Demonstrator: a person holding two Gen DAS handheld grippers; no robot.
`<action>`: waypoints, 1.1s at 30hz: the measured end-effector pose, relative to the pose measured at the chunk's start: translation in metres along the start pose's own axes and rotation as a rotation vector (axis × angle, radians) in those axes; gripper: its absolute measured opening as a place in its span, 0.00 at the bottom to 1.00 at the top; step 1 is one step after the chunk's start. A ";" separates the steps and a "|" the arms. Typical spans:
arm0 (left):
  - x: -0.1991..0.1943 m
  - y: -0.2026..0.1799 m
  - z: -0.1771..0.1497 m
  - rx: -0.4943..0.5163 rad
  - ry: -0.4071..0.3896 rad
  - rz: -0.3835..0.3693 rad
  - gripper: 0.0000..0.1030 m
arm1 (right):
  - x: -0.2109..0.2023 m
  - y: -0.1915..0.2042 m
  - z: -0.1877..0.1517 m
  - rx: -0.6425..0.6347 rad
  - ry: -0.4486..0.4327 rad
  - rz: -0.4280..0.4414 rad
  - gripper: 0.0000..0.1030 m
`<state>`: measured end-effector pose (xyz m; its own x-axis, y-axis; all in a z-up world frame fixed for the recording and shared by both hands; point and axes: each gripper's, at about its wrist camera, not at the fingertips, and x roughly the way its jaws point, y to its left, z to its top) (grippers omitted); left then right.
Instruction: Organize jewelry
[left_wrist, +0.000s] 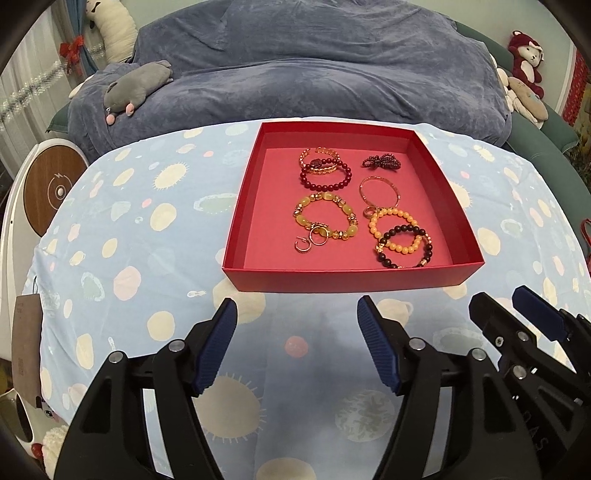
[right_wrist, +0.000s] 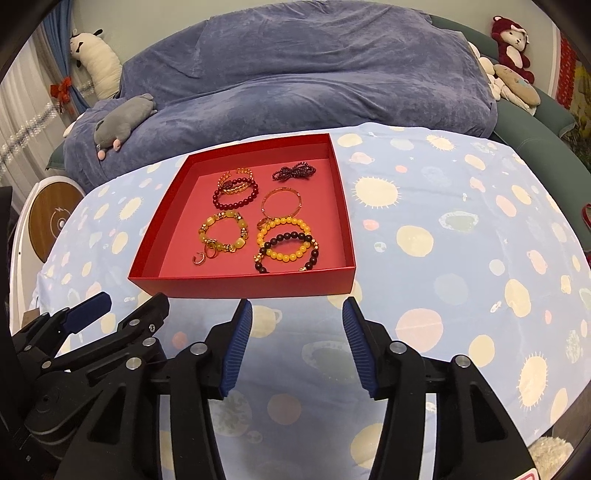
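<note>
Lying flat in the red tray (left_wrist: 343, 275), bracelets (left_wrist: 325, 221) rest while left gripper (left_wrist: 297, 314) and right gripper (right_wrist: 297, 314) hover spread, empty.

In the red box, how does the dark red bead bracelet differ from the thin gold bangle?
The dark red bead bracelet is made of round beads; the thin gold bangle is a slim plain ring. The bracelet lies in the box's far left part, overlapping a gold chain piece; the bangle lies right of it, nearer the middle. Both lie flat in the red box.
</note>
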<state>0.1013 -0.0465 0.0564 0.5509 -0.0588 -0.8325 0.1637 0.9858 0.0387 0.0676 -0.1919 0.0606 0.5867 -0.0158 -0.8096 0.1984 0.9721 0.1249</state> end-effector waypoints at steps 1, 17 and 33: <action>0.000 0.002 0.000 -0.007 -0.001 0.006 0.66 | 0.000 -0.001 0.000 0.008 0.000 0.000 0.59; 0.008 0.018 -0.005 -0.054 0.009 0.038 0.82 | 0.011 -0.009 -0.004 0.034 0.007 -0.021 0.94; 0.013 0.022 -0.006 -0.062 0.004 0.061 0.90 | 0.015 -0.015 -0.007 0.032 -0.010 -0.086 0.94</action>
<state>0.1070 -0.0250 0.0430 0.5547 0.0024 -0.8320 0.0787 0.9954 0.0553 0.0680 -0.2047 0.0431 0.5740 -0.1017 -0.8125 0.2738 0.9590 0.0734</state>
